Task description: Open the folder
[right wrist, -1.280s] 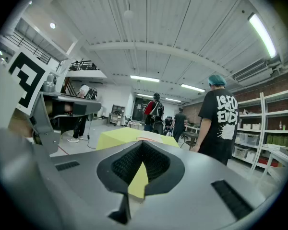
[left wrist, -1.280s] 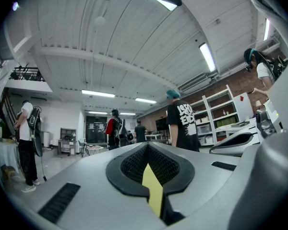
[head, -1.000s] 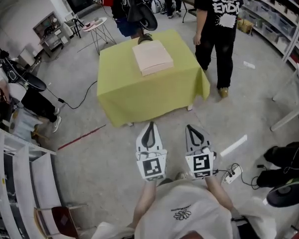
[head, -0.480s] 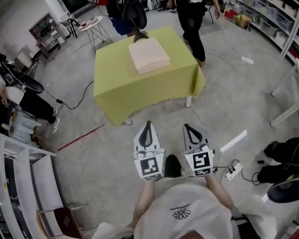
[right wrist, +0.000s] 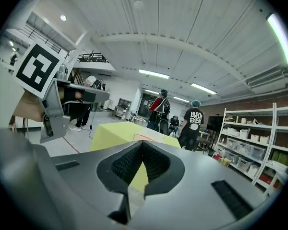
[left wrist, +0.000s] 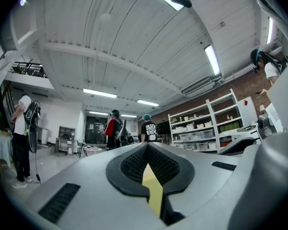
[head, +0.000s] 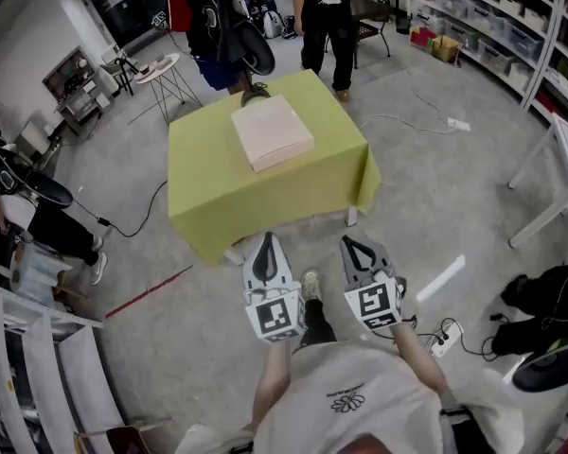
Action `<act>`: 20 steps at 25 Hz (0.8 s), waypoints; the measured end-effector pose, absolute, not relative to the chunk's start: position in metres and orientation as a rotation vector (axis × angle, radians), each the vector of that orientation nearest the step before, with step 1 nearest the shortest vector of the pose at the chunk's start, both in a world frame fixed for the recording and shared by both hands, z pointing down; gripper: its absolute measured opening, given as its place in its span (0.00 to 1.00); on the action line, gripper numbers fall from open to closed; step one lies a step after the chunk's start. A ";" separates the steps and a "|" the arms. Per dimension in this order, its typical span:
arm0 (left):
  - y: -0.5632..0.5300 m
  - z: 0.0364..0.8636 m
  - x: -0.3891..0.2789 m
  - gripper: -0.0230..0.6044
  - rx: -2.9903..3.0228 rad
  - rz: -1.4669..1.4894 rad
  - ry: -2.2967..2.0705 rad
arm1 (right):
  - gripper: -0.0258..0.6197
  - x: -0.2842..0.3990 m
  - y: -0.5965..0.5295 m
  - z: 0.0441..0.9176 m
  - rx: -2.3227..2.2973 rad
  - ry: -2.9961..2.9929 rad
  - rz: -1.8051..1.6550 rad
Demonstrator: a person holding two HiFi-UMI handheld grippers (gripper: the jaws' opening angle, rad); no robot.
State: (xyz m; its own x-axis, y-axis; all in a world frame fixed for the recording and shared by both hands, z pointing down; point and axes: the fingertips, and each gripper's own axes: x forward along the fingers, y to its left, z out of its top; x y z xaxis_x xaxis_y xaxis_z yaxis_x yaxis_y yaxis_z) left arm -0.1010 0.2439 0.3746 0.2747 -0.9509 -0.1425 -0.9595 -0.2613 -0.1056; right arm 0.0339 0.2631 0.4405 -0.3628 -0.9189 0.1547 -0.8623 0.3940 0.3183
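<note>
Bright and even indoors, all from the ceiling strip lights (left wrist: pixel 213 59), which glare a bit. Soft shadows on the floor (head: pixel 435 197). Gripper views are heavy fisheye, dark corners, blurry up close.

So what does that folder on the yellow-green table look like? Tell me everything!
The folder is a pale pinkish-beige, nearly square slab that looks like card or paper. It is closed and lies flat in the middle of the table, on its yellow-green cloth, turned a little against the table's edges. A small dark thing sits just past its far edge; whether they touch is unclear. Nothing rests on top of it.
</note>
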 end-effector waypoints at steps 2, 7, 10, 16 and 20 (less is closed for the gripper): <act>0.218 0.371 -0.103 0.06 -2.389 0.121 1.813 | 0.06 0.040 0.234 0.430 1.539 -2.349 -0.302; 0.155 0.365 -0.117 0.06 -2.387 0.163 1.826 | 0.06 0.056 0.156 0.410 1.615 -2.392 -0.254; 0.106 0.368 -0.126 0.06 -2.376 0.160 1.849 | 0.06 0.058 0.106 0.406 1.652 -2.383 -0.234; 0.010 0.358 -0.128 0.06 -2.392 0.118 1.840 | 0.06 0.052 0.013 0.400 1.649 -2.394 -0.165; -0.059 0.335 -0.142 0.06 -2.358 0.092 1.807 | 0.06 0.026 -0.063 0.380 1.621 -2.456 -0.159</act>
State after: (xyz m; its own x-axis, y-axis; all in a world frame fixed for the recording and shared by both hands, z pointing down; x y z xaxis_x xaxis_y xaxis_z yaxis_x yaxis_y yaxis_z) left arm -0.1425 -0.0585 0.3353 0.2644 -0.9525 -0.1511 -0.9629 -0.2520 -0.0962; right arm 0.0256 -0.0629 0.3799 -0.3817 -0.9187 0.1017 -0.8978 0.3947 0.1953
